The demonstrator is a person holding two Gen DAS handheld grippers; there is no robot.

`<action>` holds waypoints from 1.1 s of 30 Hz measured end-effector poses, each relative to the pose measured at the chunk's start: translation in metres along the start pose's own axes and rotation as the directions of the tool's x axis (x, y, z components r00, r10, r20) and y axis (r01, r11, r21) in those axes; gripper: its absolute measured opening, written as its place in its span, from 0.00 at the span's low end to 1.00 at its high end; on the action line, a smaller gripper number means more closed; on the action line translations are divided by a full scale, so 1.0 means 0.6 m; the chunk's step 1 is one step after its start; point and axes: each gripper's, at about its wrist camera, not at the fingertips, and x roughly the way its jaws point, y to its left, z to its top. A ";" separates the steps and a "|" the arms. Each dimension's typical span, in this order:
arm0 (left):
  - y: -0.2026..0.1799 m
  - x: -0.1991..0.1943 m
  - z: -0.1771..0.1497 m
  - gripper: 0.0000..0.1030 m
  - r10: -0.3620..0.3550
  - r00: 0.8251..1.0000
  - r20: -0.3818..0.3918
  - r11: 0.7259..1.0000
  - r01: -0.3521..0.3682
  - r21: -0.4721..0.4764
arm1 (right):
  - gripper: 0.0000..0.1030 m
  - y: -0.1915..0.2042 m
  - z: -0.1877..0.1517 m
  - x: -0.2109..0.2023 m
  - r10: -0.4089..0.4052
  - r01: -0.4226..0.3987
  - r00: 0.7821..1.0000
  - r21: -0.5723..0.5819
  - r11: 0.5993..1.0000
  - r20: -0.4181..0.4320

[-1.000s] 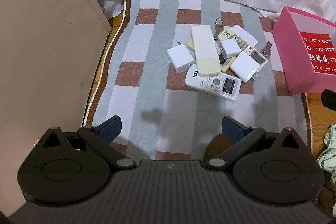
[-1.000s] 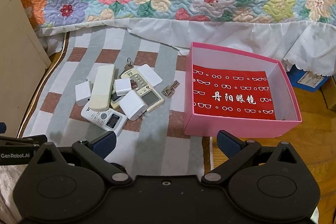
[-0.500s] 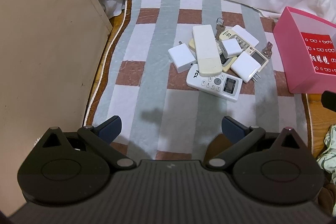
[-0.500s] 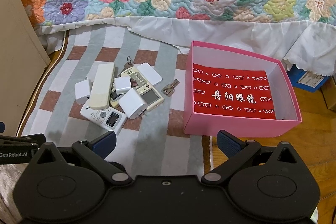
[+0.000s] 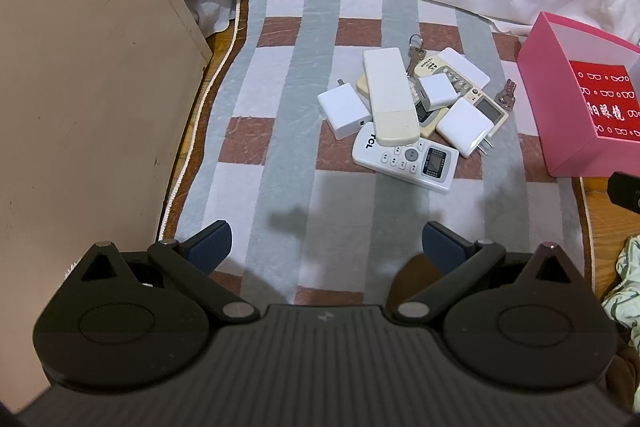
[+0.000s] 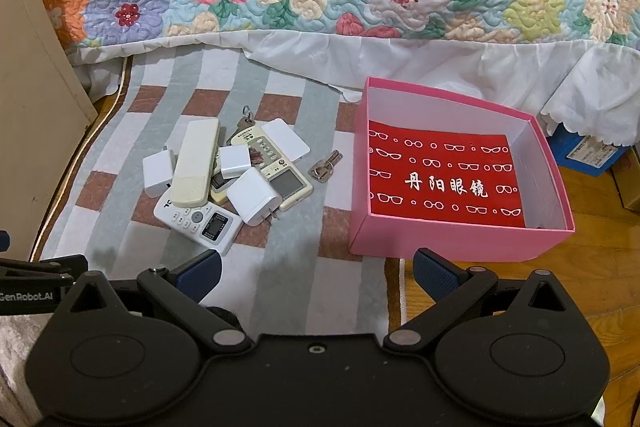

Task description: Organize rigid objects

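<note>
Both hand-held grippers, left (image 5: 326, 241) and right (image 6: 316, 269), hover spread apart and empty; the pile (image 6: 224, 175) lies ahead, pink box (image 6: 460, 241) ahead-right. Likely next: grasp the TCL remote (image 5: 406, 157).

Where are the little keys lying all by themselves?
In the right wrist view, the loose keys lie on the striped rug, between the remote pile and the pink box.

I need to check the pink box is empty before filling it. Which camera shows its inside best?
The right wrist view: the whole pink box shows, open, with only a red printed liner inside. The left wrist view catches just one corner of it at the frame edge.
</note>
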 end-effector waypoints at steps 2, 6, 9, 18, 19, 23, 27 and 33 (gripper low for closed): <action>0.000 0.000 0.000 1.00 -0.001 1.000 0.000 1.000 0.001 0.000 | 1.00 0.002 0.000 -0.001 0.000 0.000 1.000 -0.003 1.000 -0.001; 0.001 -0.003 0.000 1.00 -0.008 1.000 0.002 1.000 0.008 0.000 | 1.00 0.004 0.001 -0.002 -0.002 0.002 1.000 -0.006 1.000 -0.004; -0.002 -0.011 -0.001 1.00 -0.025 1.000 0.018 1.000 0.025 0.004 | 1.00 0.004 0.001 -0.003 -0.004 0.004 1.000 -0.006 1.000 -0.001; 0.013 -0.062 0.029 1.00 -0.040 0.994 0.103 0.999 0.037 0.035 | 1.00 -0.027 0.009 -0.052 0.211 -0.206 0.961 -0.045 0.978 0.181; 0.014 -0.065 0.038 1.00 -0.065 0.993 0.098 0.996 0.059 0.063 | 1.00 -0.024 0.008 -0.060 0.237 -0.223 0.945 -0.087 0.971 0.224; 0.018 -0.065 0.069 1.00 -0.191 0.979 0.074 0.980 0.186 0.073 | 1.00 -0.008 0.017 -0.053 0.321 -0.256 0.901 -0.240 0.936 0.291; 0.003 -0.032 0.102 1.00 -0.204 0.977 0.064 0.979 0.202 0.035 | 0.94 0.024 0.031 0.012 0.498 -0.422 0.857 -0.375 0.826 0.133; -0.030 0.059 0.131 0.99 -0.239 0.970 -0.042 0.971 0.238 -0.024 | 0.91 0.075 0.026 0.110 0.513 -0.413 0.856 -0.514 0.752 0.061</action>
